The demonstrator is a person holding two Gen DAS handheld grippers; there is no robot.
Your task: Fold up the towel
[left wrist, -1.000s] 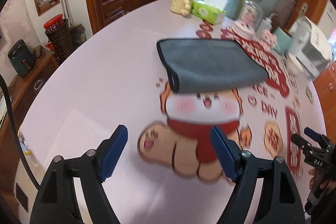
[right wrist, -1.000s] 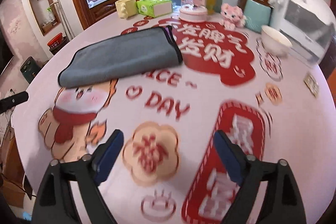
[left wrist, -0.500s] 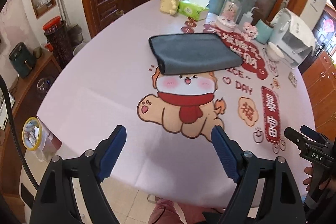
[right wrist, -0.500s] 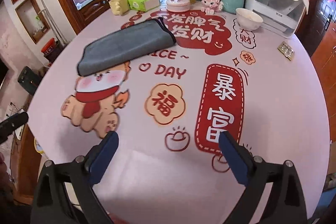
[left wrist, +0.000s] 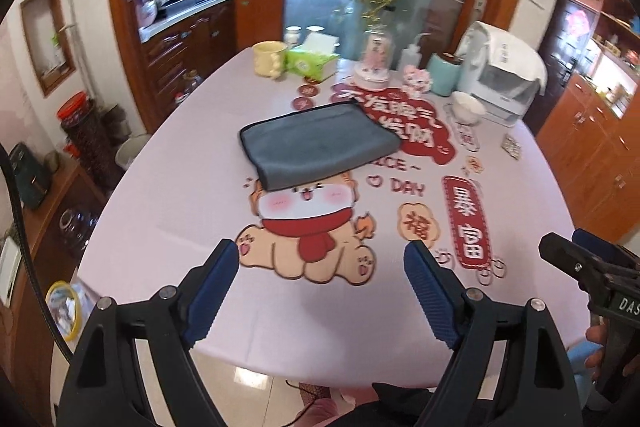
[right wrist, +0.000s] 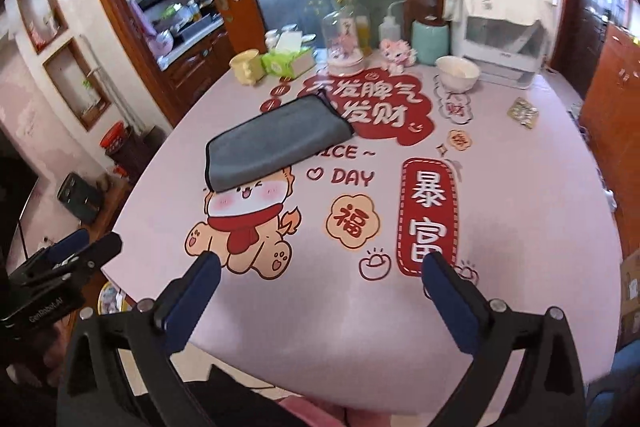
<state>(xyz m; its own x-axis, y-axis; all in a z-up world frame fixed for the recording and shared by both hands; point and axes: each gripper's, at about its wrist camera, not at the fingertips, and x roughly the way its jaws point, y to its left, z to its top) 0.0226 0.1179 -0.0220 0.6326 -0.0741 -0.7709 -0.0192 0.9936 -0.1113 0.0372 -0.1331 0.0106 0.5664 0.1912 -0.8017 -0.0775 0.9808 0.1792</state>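
Note:
A grey towel (left wrist: 318, 143) lies folded flat near the middle of the pink table (left wrist: 168, 211), above a cartoon dog print. It also shows in the right wrist view (right wrist: 276, 143). My left gripper (left wrist: 320, 263) is open and empty, held back over the table's near edge, far from the towel. My right gripper (right wrist: 318, 275) is open and empty too, also over the near edge. Each gripper shows at the side of the other's view.
At the table's far side stand a yellow mug (left wrist: 270, 59), a green tissue box (left wrist: 310, 63), a glass dome (left wrist: 374, 61), a teal cup (left wrist: 444, 73), a white bowl (left wrist: 466, 107) and a white appliance (left wrist: 504, 75). Wooden cabinets flank the table.
Both grippers have pulled back and up from the towel toward the near edge of the table. The towel has stayed folded in place.

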